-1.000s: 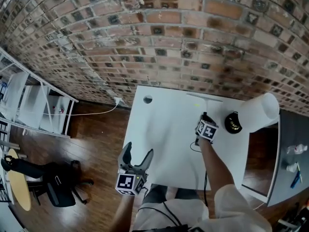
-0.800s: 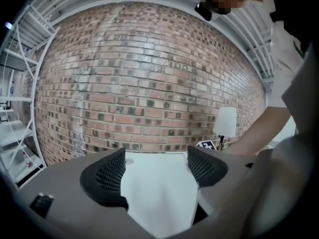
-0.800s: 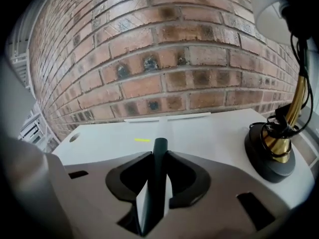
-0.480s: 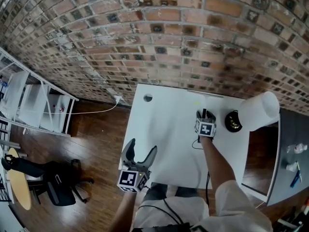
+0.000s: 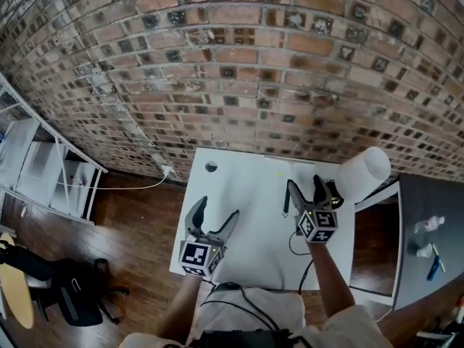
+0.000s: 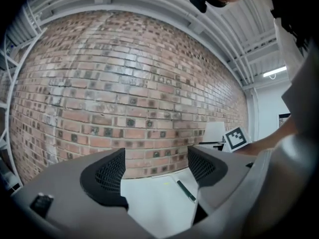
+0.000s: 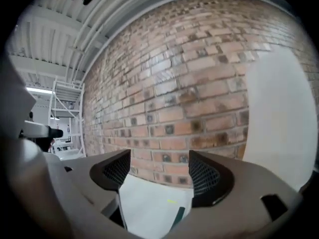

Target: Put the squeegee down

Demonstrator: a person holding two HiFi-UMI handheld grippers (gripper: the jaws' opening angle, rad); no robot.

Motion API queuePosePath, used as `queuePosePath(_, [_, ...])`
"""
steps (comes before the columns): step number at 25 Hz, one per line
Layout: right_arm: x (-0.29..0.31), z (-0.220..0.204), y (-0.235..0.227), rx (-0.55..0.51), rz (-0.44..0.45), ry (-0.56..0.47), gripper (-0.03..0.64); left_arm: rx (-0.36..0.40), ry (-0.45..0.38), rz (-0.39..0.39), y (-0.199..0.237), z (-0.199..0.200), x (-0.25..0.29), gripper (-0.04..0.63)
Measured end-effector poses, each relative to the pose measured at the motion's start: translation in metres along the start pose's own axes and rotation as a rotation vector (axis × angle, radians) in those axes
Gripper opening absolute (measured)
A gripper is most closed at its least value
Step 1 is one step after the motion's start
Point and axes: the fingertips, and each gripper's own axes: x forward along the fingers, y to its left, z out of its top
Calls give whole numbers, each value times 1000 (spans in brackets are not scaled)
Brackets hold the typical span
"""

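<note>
The squeegee lies on the white table, its thin dark green handle pointing toward me. The left gripper view shows the handle flat on the tabletop, and the right gripper view shows its near end. My right gripper hovers above the table just right of the handle. Its jaws are opening and nothing is between them. My left gripper is open and empty over the table's near left part.
A white paper roll stands at the table's right edge, and it looms large in the right gripper view. A black cable loops on the table under my right arm. The brick wall backs the table. A cable hole sits far left.
My right gripper was shut low on the squeegee handle; it has let go, opened and risen off the table. My left gripper rose and moved in over the table's edge.
</note>
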Motion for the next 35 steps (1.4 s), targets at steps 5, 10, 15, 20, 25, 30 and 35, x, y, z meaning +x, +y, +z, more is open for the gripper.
queuePosePath(5, [-56, 62, 27, -84, 4, -149, 430, 21, -80, 25, 2, 17, 4, 374])
queuePosePath(10, [-86, 80, 35, -105, -59, -208, 443, 43, -123, 13, -5, 33, 8, 377])
queuePosePath(15, [-96, 69, 29, -109, -111, -178, 440, 60, -133, -2, -15, 34, 10, 377])
queuePosePath(20, [-94, 70, 40, -135, -97, -184, 439, 50, -132, 8, -13, 35, 9, 377])
queuePosePath(25, [-93, 71, 50, -144, -60, -165, 439, 38, -121, 9, -17, 34, 4, 377])
queuePosePath(30, [-94, 63, 55, -126, -48, -142, 439, 32, -119, 5, -18, 37, -1, 377])
queuePosePath(35, [-97, 71, 63, -158, 30, -168, 437, 20, -132, -1, -28, 33, 1, 377])
